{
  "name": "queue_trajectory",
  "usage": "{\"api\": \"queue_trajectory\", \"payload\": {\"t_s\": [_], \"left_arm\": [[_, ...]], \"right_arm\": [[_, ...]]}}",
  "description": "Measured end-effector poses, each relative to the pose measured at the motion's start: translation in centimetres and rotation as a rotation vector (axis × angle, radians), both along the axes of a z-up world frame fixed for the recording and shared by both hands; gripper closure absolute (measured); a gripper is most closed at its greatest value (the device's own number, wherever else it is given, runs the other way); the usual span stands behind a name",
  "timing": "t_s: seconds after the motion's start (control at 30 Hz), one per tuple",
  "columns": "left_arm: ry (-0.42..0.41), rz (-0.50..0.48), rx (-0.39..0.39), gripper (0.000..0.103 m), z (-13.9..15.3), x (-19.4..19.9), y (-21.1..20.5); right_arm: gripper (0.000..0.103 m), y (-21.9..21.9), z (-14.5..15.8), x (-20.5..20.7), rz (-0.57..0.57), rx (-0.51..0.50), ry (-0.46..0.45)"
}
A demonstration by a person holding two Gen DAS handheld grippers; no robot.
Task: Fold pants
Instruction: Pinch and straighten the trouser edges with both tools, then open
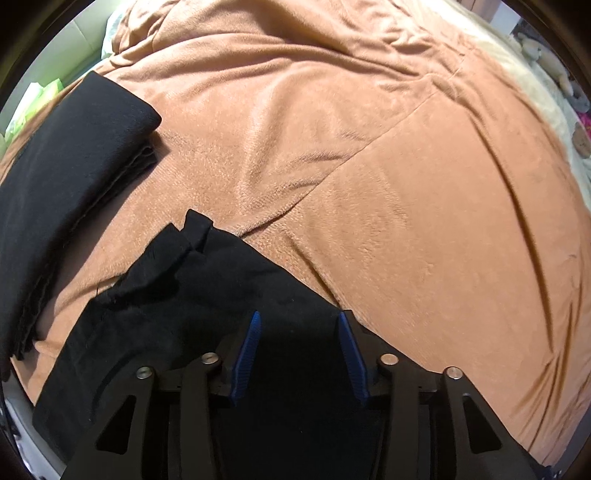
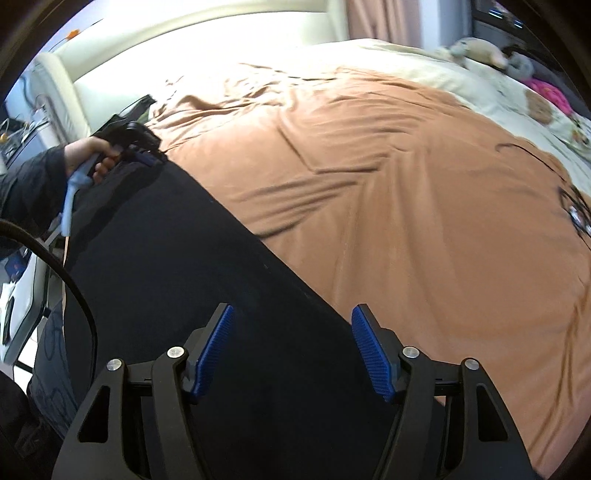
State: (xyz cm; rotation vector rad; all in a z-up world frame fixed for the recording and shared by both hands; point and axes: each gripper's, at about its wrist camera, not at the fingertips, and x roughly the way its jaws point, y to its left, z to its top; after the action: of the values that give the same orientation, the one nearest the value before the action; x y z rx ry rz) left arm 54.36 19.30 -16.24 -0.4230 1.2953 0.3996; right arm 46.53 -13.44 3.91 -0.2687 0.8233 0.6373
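Black pants [image 1: 166, 295] lie along the near edge of a bed covered by an orange-brown blanket [image 1: 406, 221]. My left gripper [image 1: 300, 315] points down over one crumpled end of them, its blue pads apart with dark cloth below and between them; no pad visibly presses on it. In the right wrist view the pants [image 2: 184, 258] run as a long black band from my right gripper [image 2: 293, 308], which hangs open above them, to the left gripper [image 2: 147, 157] at the far left, held by a person's hand [image 2: 88, 155].
A folded black garment [image 1: 74, 147] lies at the blanket's left edge. A cream sheet [image 2: 461, 85] with soft toys [image 2: 480, 50] and a pink item [image 2: 546, 92] covers the far right. A white headboard [image 2: 184, 33] stands behind. A black cable [image 2: 74, 280] hangs at left.
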Motion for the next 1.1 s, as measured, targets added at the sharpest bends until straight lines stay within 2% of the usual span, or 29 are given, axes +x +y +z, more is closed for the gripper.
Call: {"api": "queue_trajectory", "payload": {"t_s": [0.13,0.33,0.37,0.4,0.43,0.47,0.5,0.6,0.7,0.93,1.1], "left_arm": [[0.024,-0.015,0.025,0.068,0.0,0.4,-0.3],[0.029,-0.019,-0.022,0.075,-0.1,0.2,-0.1],[0.027,-0.017,-0.033,0.075,-0.1,0.1,0.1],[0.023,-0.015,-0.042,0.079,-0.1,0.0,0.2],[0.016,-0.011,-0.053,0.088,-0.1,-0.2,0.5],[0.005,-0.005,-0.063,0.093,-0.1,-0.3,0.8],[-0.012,-0.001,-0.067,0.097,0.0,-0.5,1.0],[-0.043,-0.005,-0.075,0.101,0.4,-1.2,1.4],[-0.080,0.001,-0.094,0.102,1.3,-1.9,1.9],[-0.132,-0.008,-0.099,0.102,3.5,-2.7,1.1],[-0.137,-0.009,-0.104,0.102,3.7,-2.2,0.8]], "right_arm": [[0.045,2.0,-1.1,2.0,0.057,-0.008,0.020],[0.045,4.6,-3.2,4.7,0.120,-0.062,0.070],[0.050,5.0,-3.6,5.2,0.124,-0.071,0.079],[0.062,5.4,-4.0,5.7,0.129,-0.075,0.090],[0.067,5.7,-4.5,6.2,0.133,-0.083,0.107],[0.076,5.9,-4.6,6.4,0.130,-0.097,0.108],[0.089,6.1,-4.9,6.6,0.121,-0.121,0.100],[0.100,6.0,-4.5,6.6,0.109,-0.116,0.087],[0.102,6.0,-3.4,6.1,0.108,-0.082,0.055],[0.103,7.4,-2.4,5.2,0.070,-0.125,-0.065],[0.103,7.7,-2.6,5.1,0.040,-0.137,-0.083]]}}
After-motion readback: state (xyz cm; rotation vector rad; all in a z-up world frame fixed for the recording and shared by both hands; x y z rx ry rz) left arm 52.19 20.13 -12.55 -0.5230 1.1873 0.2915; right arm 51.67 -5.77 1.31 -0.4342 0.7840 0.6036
